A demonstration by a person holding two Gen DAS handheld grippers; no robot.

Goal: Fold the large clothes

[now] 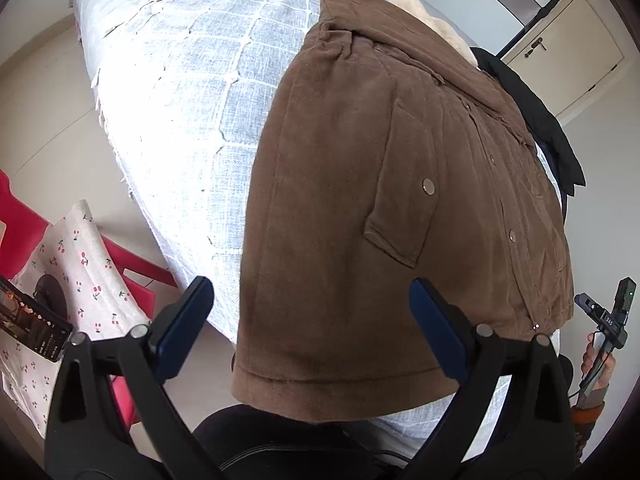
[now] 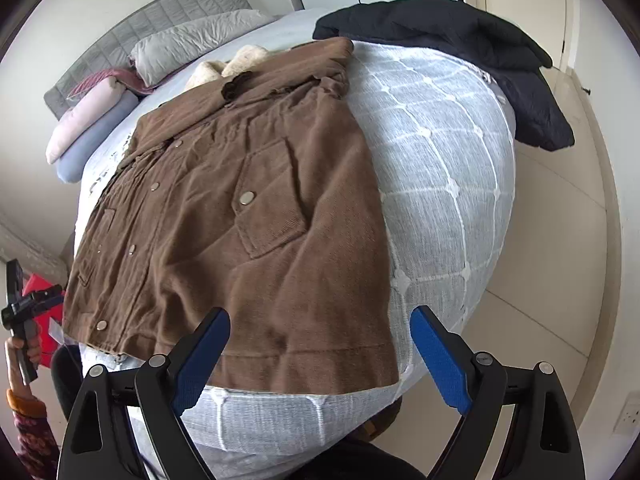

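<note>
Hovering wide-open & empty, left gripper and right gripper sit over brown jacket, flat on the bed; pinch both hem corners evenly, w/ full bites.

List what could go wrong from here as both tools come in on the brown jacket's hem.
1. The brown jacket is thick; with both the left tool and the right tool open over the hem, a bite may catch only the top layer.
2. The hem lies at the edge of the bed cover, so a tool might pinch that too.
3. The black coat hangs off the far corner; tugging the cover could slide it off.
</note>
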